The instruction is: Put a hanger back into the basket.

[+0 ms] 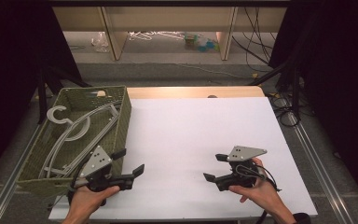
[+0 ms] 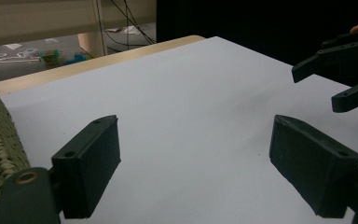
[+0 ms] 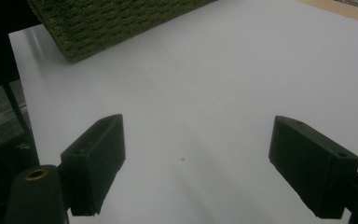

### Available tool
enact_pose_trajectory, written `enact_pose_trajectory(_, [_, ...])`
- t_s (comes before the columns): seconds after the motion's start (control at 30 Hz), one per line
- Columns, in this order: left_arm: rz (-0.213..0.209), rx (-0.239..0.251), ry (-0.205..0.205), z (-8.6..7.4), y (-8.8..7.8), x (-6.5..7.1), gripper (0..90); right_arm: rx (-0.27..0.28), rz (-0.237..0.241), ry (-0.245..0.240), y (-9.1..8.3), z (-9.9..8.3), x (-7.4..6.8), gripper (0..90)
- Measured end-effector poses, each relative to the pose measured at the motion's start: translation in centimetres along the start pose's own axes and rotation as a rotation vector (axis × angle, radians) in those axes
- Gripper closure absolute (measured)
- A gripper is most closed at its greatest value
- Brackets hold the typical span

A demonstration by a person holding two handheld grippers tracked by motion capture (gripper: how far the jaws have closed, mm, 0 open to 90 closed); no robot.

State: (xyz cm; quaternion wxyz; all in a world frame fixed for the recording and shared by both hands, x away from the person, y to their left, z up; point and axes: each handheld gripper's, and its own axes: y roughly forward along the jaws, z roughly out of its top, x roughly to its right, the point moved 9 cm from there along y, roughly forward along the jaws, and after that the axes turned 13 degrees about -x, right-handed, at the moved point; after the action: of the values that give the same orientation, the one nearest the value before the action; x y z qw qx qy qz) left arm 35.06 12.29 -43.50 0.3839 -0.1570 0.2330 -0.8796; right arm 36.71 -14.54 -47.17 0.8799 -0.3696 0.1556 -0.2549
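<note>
A white sheet is spread over the wooden table, with grey floor and cables seen beyond. The left tongs are held wide apart, empty, just beside the green woven basket of grey hangers. The right tongs are also spread, empty, above bare sheet.

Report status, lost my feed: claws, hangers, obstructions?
Left claw and right claw open, empty. Hangers in basket. White tabletop unobstructed.
</note>
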Motion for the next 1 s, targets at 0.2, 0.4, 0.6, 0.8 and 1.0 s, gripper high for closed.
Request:
enact_pose_trajectory(0.2, [-0.006,0.011,0.017,-0.8,0.2,0.9,15.9,0.02,0.001,0.014,0.0,-0.3,-0.5,18.5])
enact_pose_trajectory(0.4, [0.005,0.004,0.038,-1.9,0.1,1.5,16.0,0.039,-0.016,0.04,0.0,-0.9,-1.0,17.5])
enact_pose_trajectory(0.6, [0.023,-0.01,0.047,-2.9,0.4,1.7,16.2,0.076,-0.01,0.062,-0.5,-1.2,-1.9,17.2])
enact_pose_trajectory(0.8, [0.02,-0.017,0.049,-3.1,0.6,1.7,16.2,0.077,-0.015,0.073,-0.7,-1.7,-2.3,16.8])
enact_pose_trajectory(1.0, [0.012,-0.011,0.031,-3.1,0.7,1.7,16.2,0.105,-0.042,0.07,-1.0,-1.3,-1.8,16.4])
